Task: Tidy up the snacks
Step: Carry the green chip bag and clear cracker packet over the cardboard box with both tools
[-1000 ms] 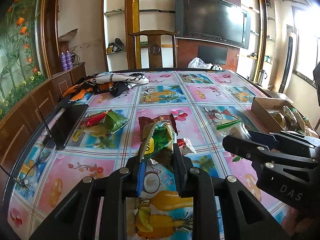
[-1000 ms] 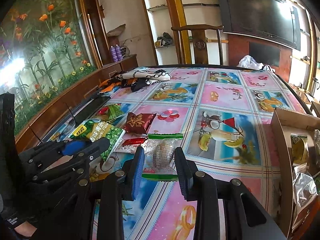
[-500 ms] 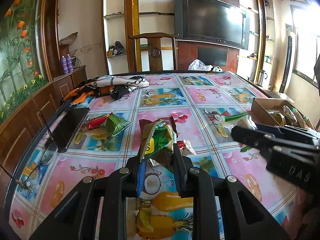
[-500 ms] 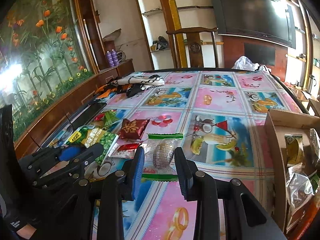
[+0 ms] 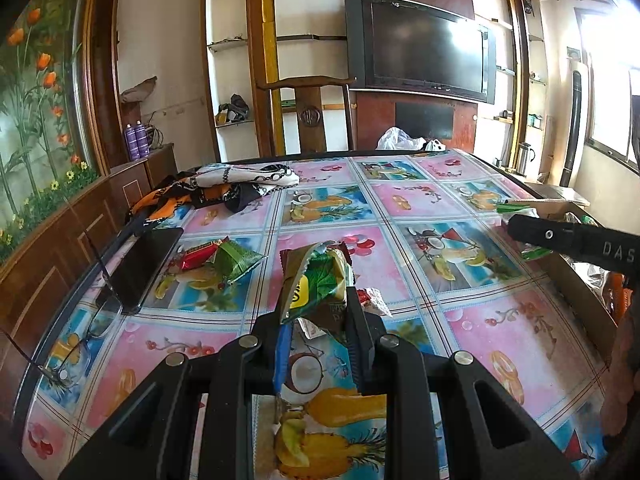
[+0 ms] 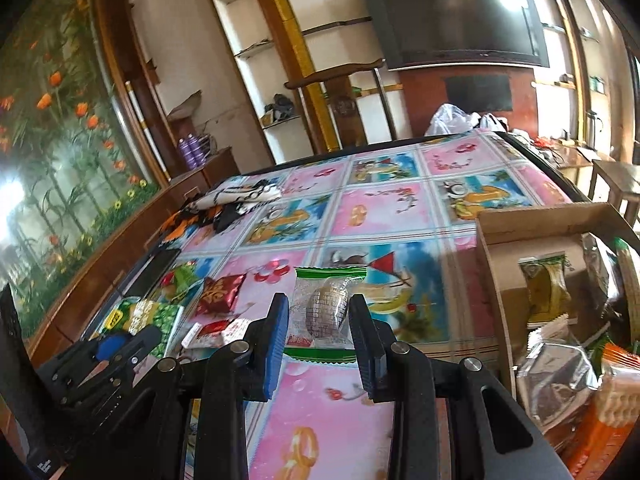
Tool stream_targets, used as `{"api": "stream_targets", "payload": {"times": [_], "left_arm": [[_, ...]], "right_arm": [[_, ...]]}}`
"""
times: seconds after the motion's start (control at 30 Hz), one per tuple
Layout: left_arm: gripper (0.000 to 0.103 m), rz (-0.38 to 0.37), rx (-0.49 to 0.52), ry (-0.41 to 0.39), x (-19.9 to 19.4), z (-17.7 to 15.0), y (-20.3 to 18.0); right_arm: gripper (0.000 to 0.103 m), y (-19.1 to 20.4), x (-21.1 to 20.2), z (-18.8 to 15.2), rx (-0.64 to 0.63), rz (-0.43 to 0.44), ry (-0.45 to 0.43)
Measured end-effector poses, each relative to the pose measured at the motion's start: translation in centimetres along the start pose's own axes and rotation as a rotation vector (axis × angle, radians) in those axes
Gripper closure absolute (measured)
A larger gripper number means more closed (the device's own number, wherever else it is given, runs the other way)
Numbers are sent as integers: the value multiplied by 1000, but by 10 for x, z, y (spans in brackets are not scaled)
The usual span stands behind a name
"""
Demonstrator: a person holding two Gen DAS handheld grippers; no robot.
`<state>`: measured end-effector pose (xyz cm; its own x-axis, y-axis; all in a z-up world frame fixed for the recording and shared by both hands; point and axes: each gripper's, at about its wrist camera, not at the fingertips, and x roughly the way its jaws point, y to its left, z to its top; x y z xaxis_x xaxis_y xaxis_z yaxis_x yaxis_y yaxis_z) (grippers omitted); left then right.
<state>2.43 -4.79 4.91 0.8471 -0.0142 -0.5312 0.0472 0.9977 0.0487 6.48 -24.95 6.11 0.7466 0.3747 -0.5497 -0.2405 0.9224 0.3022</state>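
My left gripper is shut on a green and yellow snack bag, held upright just above the table. A clear packet with green ends and a silvery oval sweet inside sits pinched between the pads of my right gripper, shut on it above the cloth, left of an open cardboard box. From the left wrist view the right gripper reaches in at the right, at the box's rim. On the table lie a dark red packet, a small red and white packet, a red packet and a green one.
The box holds several snack packets. A black phone and spectacles lie near the table's left edge. A crumpled scarf is at the far left, a wooden chair behind the table.
My right gripper has carried the clear packet to the right, nearer the box, and rolled somewhat. The left gripper has kept still with the green bag.
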Motion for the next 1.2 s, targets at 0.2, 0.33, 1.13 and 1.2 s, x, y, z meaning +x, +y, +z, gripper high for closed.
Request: {"api": "stream_targets", "payload": {"times": [0.2, 0.33, 1.13, 1.2], "left_arm": [[80, 11, 4, -12, -2, -1, -4], [80, 7, 7, -13, -3, -1, -6], [80, -42, 100, -23, -17, 10, -78], [80, -50, 105, -25, -19, 12, -86]], "right_arm": [[69, -14, -8, 3, 34, -15, -19], [69, -24, -17, 5, 52, -25, -39], [69, -97, -79, 18, 225, 40, -186], [69, -108, -85, 18, 244, 28, -201]]}}
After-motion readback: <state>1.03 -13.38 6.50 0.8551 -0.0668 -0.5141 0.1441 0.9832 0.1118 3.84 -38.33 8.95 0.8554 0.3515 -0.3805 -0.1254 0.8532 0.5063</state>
